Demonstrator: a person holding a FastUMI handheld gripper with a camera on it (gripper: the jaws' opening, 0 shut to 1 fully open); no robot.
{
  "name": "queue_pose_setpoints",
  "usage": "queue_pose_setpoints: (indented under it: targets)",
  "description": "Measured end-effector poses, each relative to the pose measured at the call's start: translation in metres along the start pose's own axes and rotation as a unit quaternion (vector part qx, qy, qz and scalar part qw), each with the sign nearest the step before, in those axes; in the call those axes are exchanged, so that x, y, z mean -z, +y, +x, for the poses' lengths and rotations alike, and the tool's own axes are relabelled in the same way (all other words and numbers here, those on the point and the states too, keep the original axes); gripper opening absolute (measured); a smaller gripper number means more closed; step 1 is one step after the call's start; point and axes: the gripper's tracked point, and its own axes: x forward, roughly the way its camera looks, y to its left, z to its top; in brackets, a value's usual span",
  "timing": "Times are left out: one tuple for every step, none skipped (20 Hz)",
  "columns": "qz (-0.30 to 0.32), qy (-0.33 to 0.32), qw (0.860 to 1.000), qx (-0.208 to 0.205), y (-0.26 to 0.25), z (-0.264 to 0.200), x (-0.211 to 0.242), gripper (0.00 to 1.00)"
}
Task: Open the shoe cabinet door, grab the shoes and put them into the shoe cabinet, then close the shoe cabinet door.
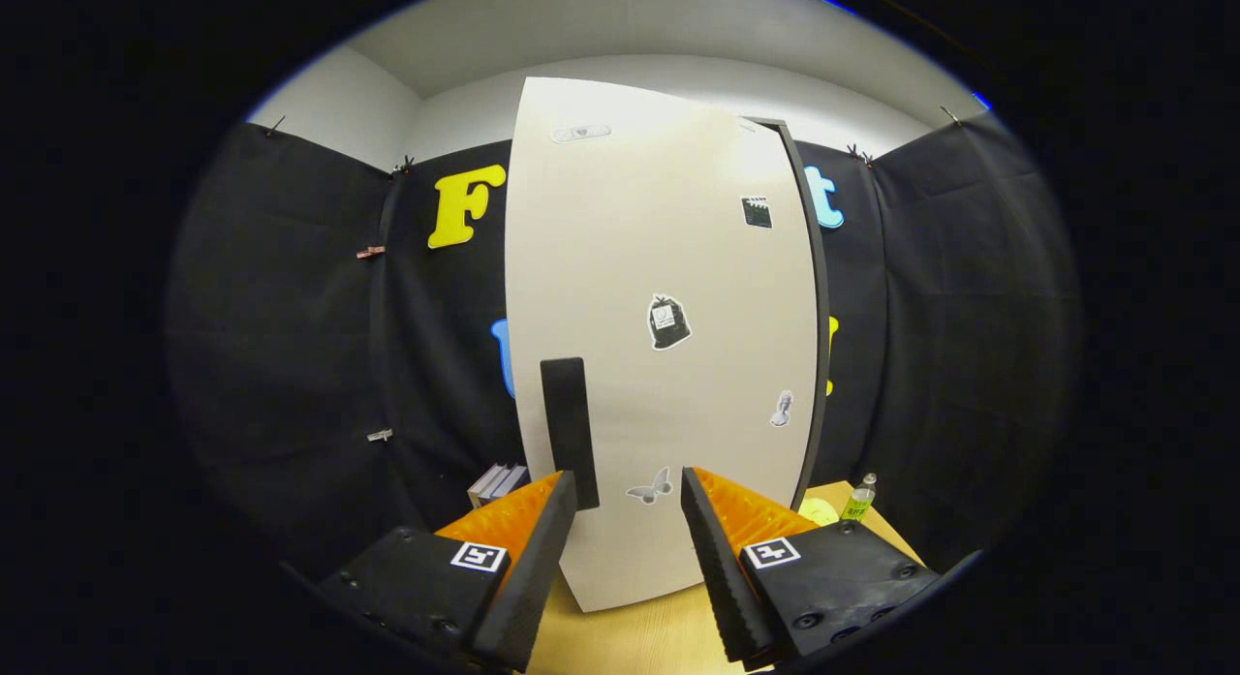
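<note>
The shoe cabinet door (668, 268) is a tall white panel with several small stickers, standing just beyond my fingers on the wooden table (630, 636). A black vertical handle (568, 431) sits near the door's left edge, just above and ahead of my left fingertip. The cabinet's dark frame edge (819, 346) shows along the door's right side. My gripper (630, 491) is open, with nothing between the fingers and the door's lower part seen through the gap. No shoes can be seen.
A small bottle with a green label (858, 501) and a yellow-green object (819, 510) stand on the table to the right of the cabinet. A stack of books (496, 481) lies to the left of it. Black cloth walls close in on both sides.
</note>
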Motion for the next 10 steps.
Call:
queue_pose_setpoints:
  targets:
    - [0.001, 0.0, 1.0, 0.002, -0.0008, -0.0001, -0.0012, 0.74]
    - [0.001, -0.002, 1.0, 0.004, -0.0013, -0.0006, -0.0031, 0.74]
    - [-0.001, -0.003, 1.0, 0.007, -0.0029, -0.0001, -0.0032, 0.74]
    - [-0.004, -0.002, 1.0, 0.01, -0.0043, -0.0013, -0.0032, 0.74]
    - [-0.006, -0.002, 1.0, 0.011, -0.0068, -0.0032, -0.0027, 0.74]
    - [-0.007, -0.003, 1.0, 0.012, -0.0085, -0.0046, -0.0035, 0.74]
    - [-0.008, -0.003, 1.0, 0.014, -0.0096, -0.0062, -0.0039, 0.74]
    - [-0.008, -0.003, 1.0, 0.016, -0.0101, -0.0069, -0.004, 0.74]
    - [-0.008, -0.004, 1.0, 0.017, -0.0097, -0.0063, -0.004, 0.74]
    - [-0.009, -0.005, 1.0, 0.017, -0.0088, -0.0062, -0.0045, 0.74]
